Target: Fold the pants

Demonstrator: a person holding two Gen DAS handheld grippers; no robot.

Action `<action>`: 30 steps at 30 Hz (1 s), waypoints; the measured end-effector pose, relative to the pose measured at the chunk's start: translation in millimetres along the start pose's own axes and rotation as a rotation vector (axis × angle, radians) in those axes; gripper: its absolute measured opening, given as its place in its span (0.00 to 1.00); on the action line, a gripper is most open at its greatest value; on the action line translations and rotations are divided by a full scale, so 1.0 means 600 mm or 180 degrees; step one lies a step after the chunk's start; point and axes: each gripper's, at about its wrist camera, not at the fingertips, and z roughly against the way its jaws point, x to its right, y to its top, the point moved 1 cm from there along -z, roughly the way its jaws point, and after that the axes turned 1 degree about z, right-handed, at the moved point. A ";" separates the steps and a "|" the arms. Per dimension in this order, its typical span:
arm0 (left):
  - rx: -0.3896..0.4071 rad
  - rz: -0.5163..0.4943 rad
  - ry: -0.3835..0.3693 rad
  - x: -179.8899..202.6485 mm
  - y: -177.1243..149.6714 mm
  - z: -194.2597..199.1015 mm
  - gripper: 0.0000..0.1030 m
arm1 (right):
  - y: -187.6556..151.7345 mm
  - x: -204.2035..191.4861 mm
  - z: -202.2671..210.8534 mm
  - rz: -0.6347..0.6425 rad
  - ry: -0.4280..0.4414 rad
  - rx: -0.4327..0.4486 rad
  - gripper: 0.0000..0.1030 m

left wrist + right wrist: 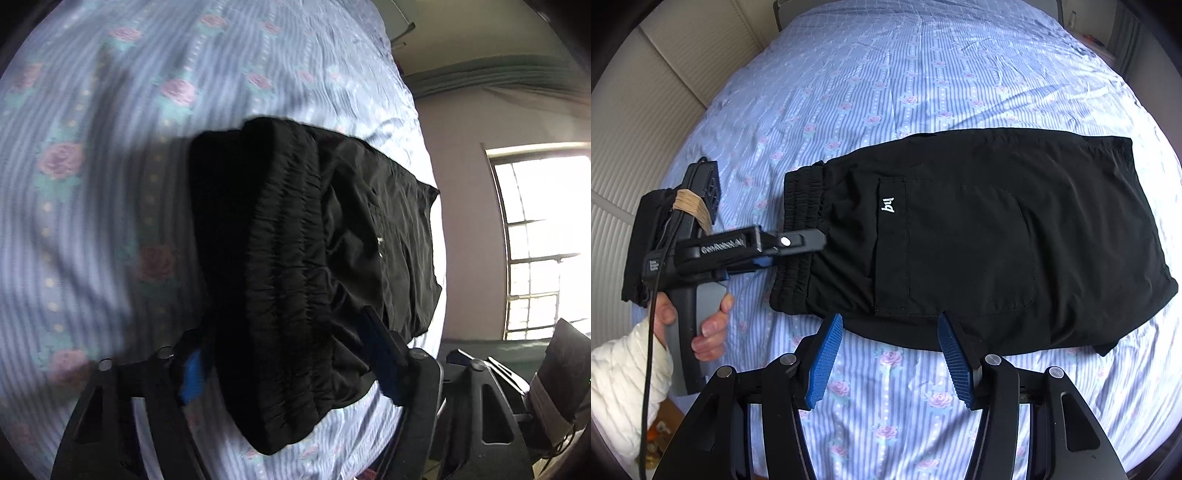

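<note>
Black pants [997,229] lie folded on the bed, back pocket up with a small white logo [888,208], elastic waistband [798,206] at the left end. My left gripper [809,245], held by a hand [709,328], reaches in from the left at that waistband. In the left wrist view the gathered waistband [288,258] fills the gap of the left gripper [284,332]; its blue pads [380,354] flank the cloth without a clear squeeze. My right gripper [889,319] stands open at the pants' near edge, with nothing between its pads [823,362].
The bed sheet [923,74] is blue-striped with pink roses and spreads widely beyond the pants. A white panelled wall [646,110] runs along the left side. A bright window [546,240] lies past the bed's edge. A white knit sleeve [624,376] sits at lower left.
</note>
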 end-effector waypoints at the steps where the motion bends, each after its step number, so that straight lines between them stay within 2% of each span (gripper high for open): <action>1: 0.0000 -0.0027 0.0031 0.003 0.001 -0.004 0.67 | 0.000 -0.001 0.000 0.0008 0.0006 0.0007 0.53; 3: -0.0021 -0.0011 -0.0028 0.000 0.005 -0.005 0.64 | 0.003 -0.002 -0.001 0.0034 0.0003 0.0015 0.53; 5: -0.0048 0.0147 -0.0226 -0.006 0.012 -0.006 0.48 | 0.005 -0.003 -0.002 0.0046 0.0003 0.0022 0.53; 7: -0.0114 0.0316 -0.0405 -0.006 0.018 -0.005 0.39 | 0.007 -0.001 -0.004 0.0028 0.0002 0.0025 0.53; 10: -0.0045 0.0252 -0.0692 0.011 0.017 0.019 0.37 | 0.010 0.002 -0.005 -0.0013 0.0037 0.0037 0.53; 14: 0.0091 0.0375 -0.1345 0.020 0.014 0.044 0.37 | 0.015 0.005 0.000 -0.0035 0.0092 0.0084 0.53; 15: 0.0097 0.0364 -0.1367 0.024 0.015 0.041 0.37 | 0.016 0.005 0.001 -0.0039 0.0099 0.0094 0.53; 18: -0.0027 0.0306 -0.1121 0.031 0.025 0.010 0.37 | 0.018 0.008 0.002 -0.0059 0.0127 0.0118 0.53; 22: -0.0217 0.0506 -0.0801 0.009 0.034 -0.043 0.37 | 0.018 0.013 0.005 -0.0090 0.0090 0.0131 0.53; 24: -0.0253 0.0593 -0.0747 0.002 0.034 -0.057 0.36 | 0.016 0.015 0.007 -0.0116 0.0071 0.0137 0.53; 27: -0.0188 0.0682 -0.0614 0.012 0.035 -0.054 0.28 | 0.012 0.021 0.010 -0.0142 0.0034 0.0148 0.53; 28: -0.0143 0.0651 -0.0554 0.020 0.034 -0.047 0.24 | 0.011 0.022 0.011 -0.0145 0.0024 0.0148 0.53; 30: -0.0014 0.0578 -0.0455 0.039 0.033 -0.016 0.21 | 0.006 0.025 0.017 -0.0174 0.0029 0.0155 0.53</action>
